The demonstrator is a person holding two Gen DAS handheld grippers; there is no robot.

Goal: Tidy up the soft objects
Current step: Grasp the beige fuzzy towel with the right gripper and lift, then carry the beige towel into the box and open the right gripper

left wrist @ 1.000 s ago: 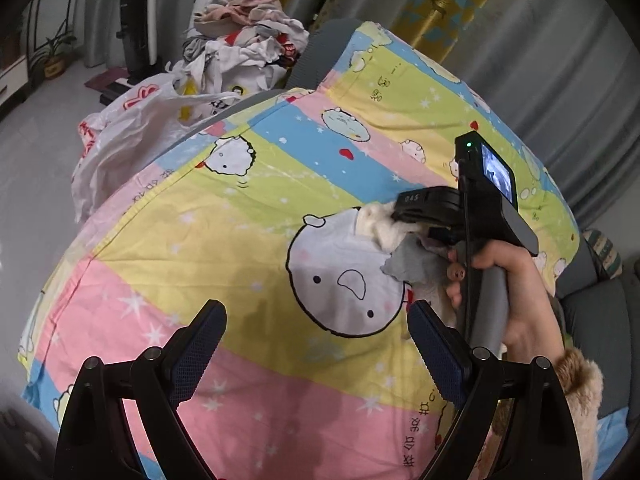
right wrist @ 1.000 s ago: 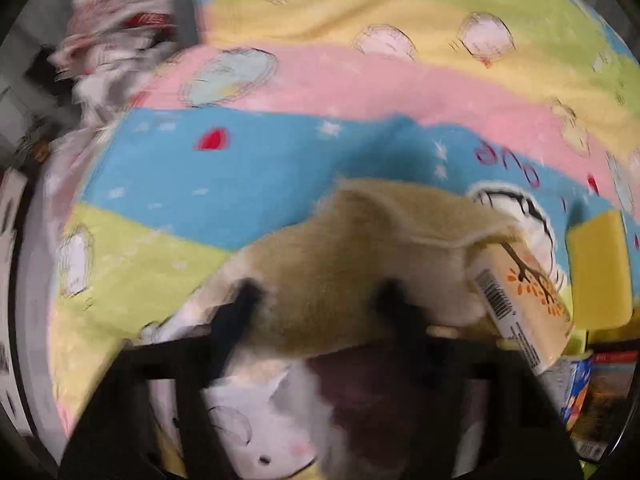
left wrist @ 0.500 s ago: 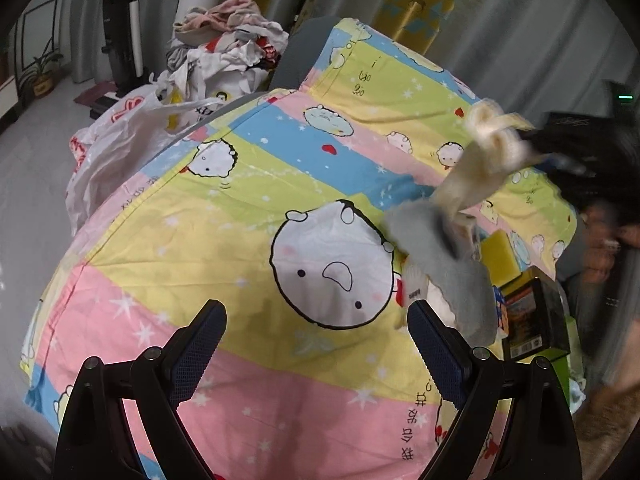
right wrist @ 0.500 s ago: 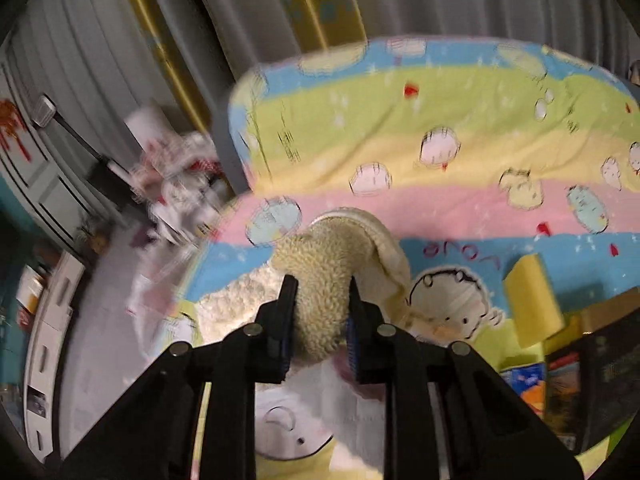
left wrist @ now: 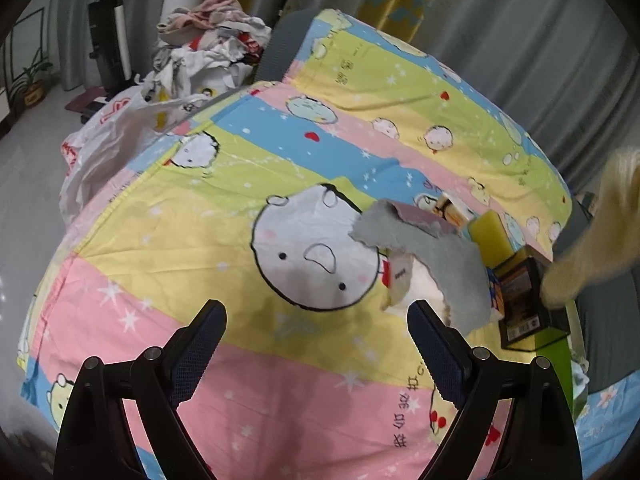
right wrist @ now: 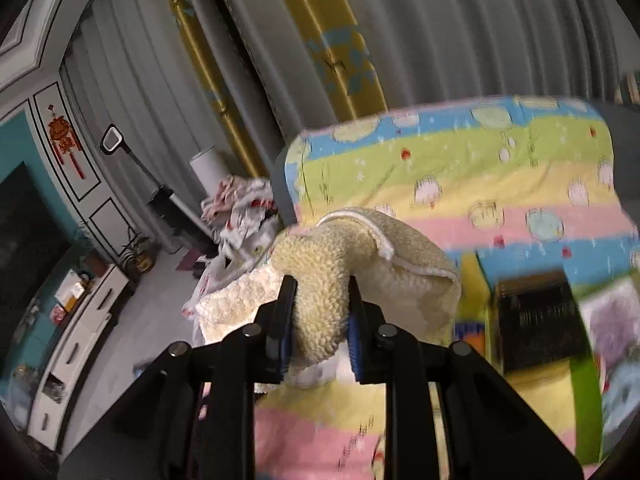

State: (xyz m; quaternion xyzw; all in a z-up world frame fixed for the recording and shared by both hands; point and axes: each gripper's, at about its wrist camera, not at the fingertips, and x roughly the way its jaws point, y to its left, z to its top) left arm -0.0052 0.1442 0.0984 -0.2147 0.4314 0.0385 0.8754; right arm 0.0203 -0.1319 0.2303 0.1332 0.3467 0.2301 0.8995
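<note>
Your right gripper (right wrist: pixel 319 312) is clamped on a bunched fold of the cream fleece (right wrist: pixel 352 268), lifted clear of the sheet (left wrist: pixel 168 248); the trailing end could snag the boxes (left wrist: pixel 520 300). Your left gripper (left wrist: pixel 316 344) hangs apart, empty, near the grey cloth (left wrist: pixel 436 256).

Bare sheet (left wrist: pixel 168 280) left of boxes (left wrist: pixel 520 300)

fleece item (right wrist: pixel 320 280): cream cloth, nubbly, woolly pile with a smooth stitched edge
grey cloth (left wrist: pixel 440 256): soft, matt, felt-like
bedsheet (left wrist: pixel 200 240): thin printed cotton-like cloth, matt, lightly creased
sponge (left wrist: pixel 490 236): yellow foam, matt
black box (left wrist: pixel 524 300): printed card, slight sheen
right gripper (right wrist: pixel 320 300): matt black plastic, blue textured pads
left gripper (left wrist: pixel 316 332): matt black plastic, metal screws
plastic bag (left wrist: pixel 108 140): thin, white, crinkled
</note>
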